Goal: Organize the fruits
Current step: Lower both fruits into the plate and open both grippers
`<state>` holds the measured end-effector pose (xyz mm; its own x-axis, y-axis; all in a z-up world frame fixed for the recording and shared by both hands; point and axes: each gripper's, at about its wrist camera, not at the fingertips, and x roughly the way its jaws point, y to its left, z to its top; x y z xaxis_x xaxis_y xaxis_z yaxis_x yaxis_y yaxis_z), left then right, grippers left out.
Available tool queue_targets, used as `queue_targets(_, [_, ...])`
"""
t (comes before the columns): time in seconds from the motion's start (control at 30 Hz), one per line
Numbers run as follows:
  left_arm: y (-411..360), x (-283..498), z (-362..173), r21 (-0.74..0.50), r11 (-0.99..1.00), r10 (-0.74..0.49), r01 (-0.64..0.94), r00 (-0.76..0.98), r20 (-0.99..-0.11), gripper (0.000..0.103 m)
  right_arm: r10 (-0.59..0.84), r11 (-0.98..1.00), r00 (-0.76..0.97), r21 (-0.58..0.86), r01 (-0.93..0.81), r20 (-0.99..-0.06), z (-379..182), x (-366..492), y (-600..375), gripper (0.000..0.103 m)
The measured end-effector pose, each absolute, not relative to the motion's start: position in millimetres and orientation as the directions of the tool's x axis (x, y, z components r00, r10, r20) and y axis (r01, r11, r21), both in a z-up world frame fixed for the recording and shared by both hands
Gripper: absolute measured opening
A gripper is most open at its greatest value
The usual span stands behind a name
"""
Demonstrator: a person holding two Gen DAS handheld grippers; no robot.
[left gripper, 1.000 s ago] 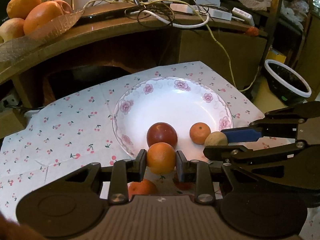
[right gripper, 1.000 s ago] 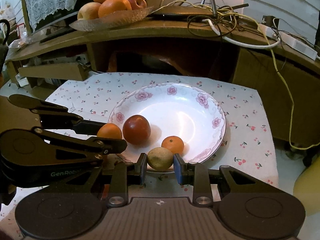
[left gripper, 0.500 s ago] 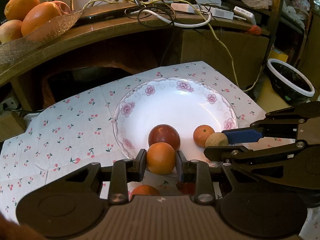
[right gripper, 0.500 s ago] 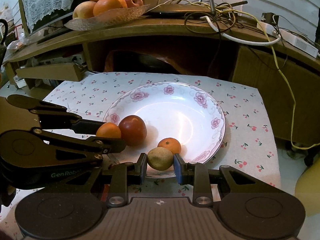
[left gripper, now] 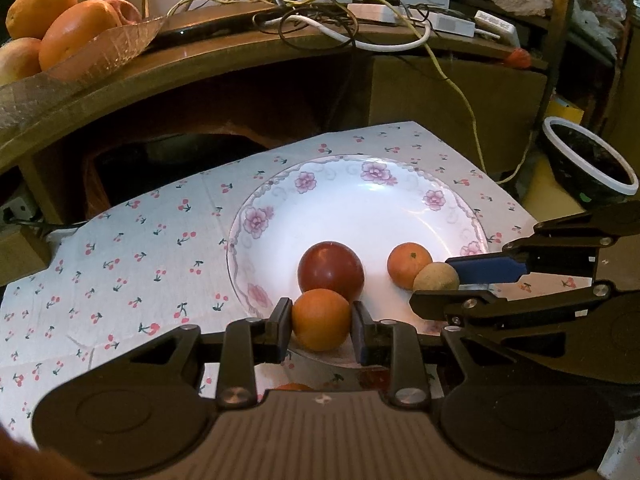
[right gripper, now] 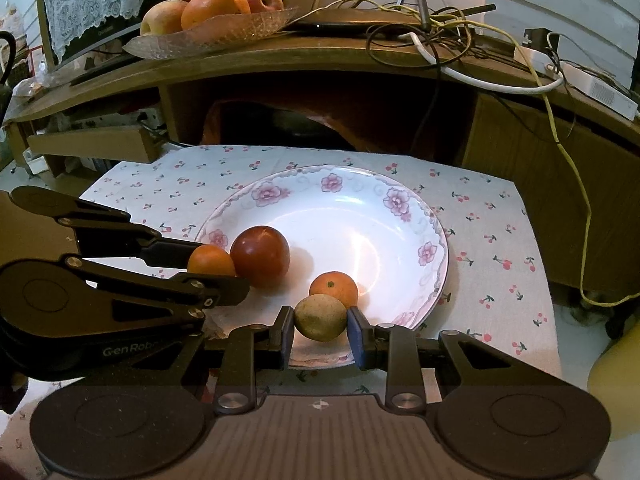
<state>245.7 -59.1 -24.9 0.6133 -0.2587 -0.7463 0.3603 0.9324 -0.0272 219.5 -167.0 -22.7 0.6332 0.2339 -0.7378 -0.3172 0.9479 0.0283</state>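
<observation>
"GenRobo" is the only writing legible, on the left gripper [right gripper: 212, 264], seen from the right wrist view. Its fingers pinch a smooth round orange [left gripper: 321, 319] over the near rim of the flowered plate [left gripper: 360, 208]. Just beyond lies a dark red apple [left gripper: 331, 272]. Right of that, the right gripper [right gripper: 320, 330] pinches a dull yellow-green fruit [right gripper: 321, 317], with a small tangerine [right gripper: 334, 289] touching it behind.
</observation>
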Motion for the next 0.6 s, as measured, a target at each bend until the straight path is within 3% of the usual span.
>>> queue_targets(0.6, [-56.9,256.6,-26.1,-0.009,0.940,-0.237,0.342,0.632,-0.738,0.035,0.224,0.953,0.637,0.030,-0.301,-0.737,-28.0,230.9,-166.6,0.033])
